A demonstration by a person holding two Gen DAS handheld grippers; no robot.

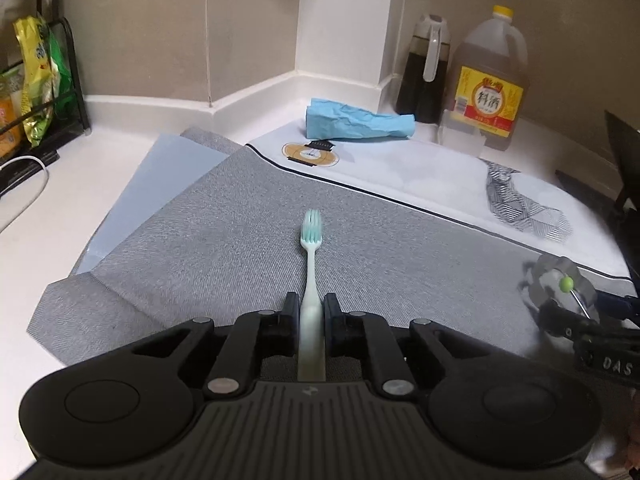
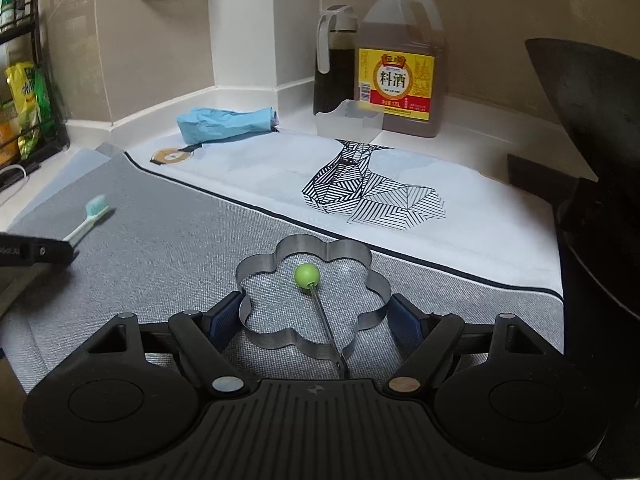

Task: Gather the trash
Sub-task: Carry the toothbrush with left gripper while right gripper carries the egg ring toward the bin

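Here the left gripper (image 1: 311, 312) is clamped on the handle of a pale green toothbrush (image 1: 310, 264), whose bristled head points away over the grey mat (image 1: 224, 232); the handle runs back between the two black fingers, which press it from both sides. The right gripper (image 2: 316, 316) stands wide, its blue-padded fingers (image 2: 224, 320) touching either side of a flower-shaped metal ring (image 2: 312, 300) that lies on the grey mat; a thin wire with a green ball (image 2: 307, 275) rises inside the ring.

Far beyond the mat lies a white cloth (image 2: 256, 176) printed with a striped geometric deer (image 2: 372, 196) and a small round emblem (image 1: 311, 153). At its far edge rests a crumpled blue paper (image 1: 352, 123). To the right of the paper stand a dark bottle with a grey handle (image 2: 334, 60) and, just beside it, a large jug with a yellow cap (image 2: 400, 60); its yellow and red label reads 料酒, with smaller print too fine to read. On the far left a black rack (image 1: 68, 80) holds yellow and green packets (image 1: 36, 76) whose writing is blurred
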